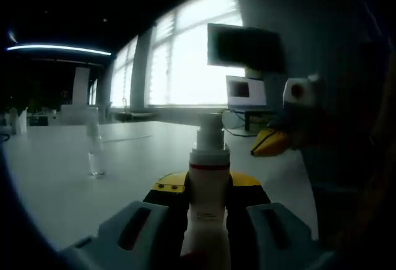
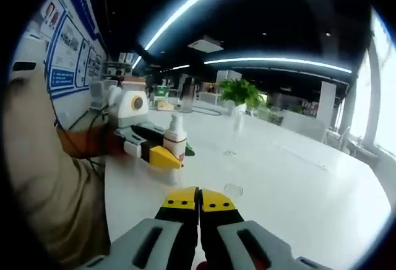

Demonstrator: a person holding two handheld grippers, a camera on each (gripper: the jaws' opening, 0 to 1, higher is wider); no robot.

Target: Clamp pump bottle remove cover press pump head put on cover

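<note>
already the left tool [image 1: 207,220] grips the pump bottle [image 1: 208,183] upright above the surface [image 1: 55,183]. its clear cover [image 1: 94,152] stands off, left of the bottle. the right tool [image 2: 198,211] is closed and empty; pressing and recapping look left.

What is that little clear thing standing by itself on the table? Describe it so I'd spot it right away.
Start at the big white table in the left gripper view. The left gripper clamps a white pump bottle with a red band. Left of it and farther back stands the clear cover, alone: see-through, slim, upright, touched by nothing.
</note>
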